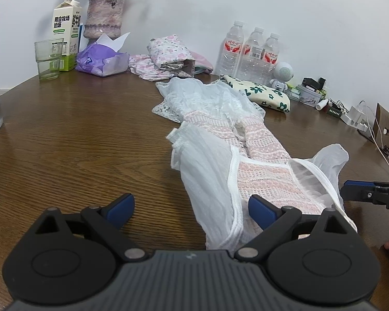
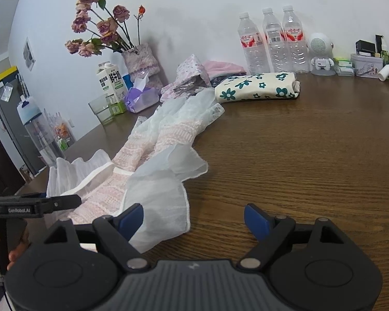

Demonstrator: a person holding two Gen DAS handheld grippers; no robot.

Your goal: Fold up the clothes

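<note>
A white sheer garment with a pink lace middle [image 1: 262, 173] lies stretched along the brown wooden table [image 1: 77, 134], its near end bunched by both grippers. My left gripper [image 1: 192, 207] is open, its right finger over the garment's near edge. The right gripper's fingers [image 1: 360, 190] show from the right beside the garment's sleeve. In the right wrist view the garment [image 2: 153, 155] runs off to the left. My right gripper [image 2: 194, 220] is open, its left finger at the sheer sleeve [image 2: 163, 212]. The left gripper's fingers [image 2: 51, 204] lie across the garment.
At the back by the wall: a folded floral cloth [image 1: 267, 93], a pile of pink floral clothes [image 1: 168, 57], three water bottles [image 1: 251, 49], a small white robot toy [image 1: 282, 75], a tissue pack [image 1: 103, 59], a glass [image 1: 48, 58], a milk carton [image 1: 66, 31], a flower vase [image 1: 105, 18].
</note>
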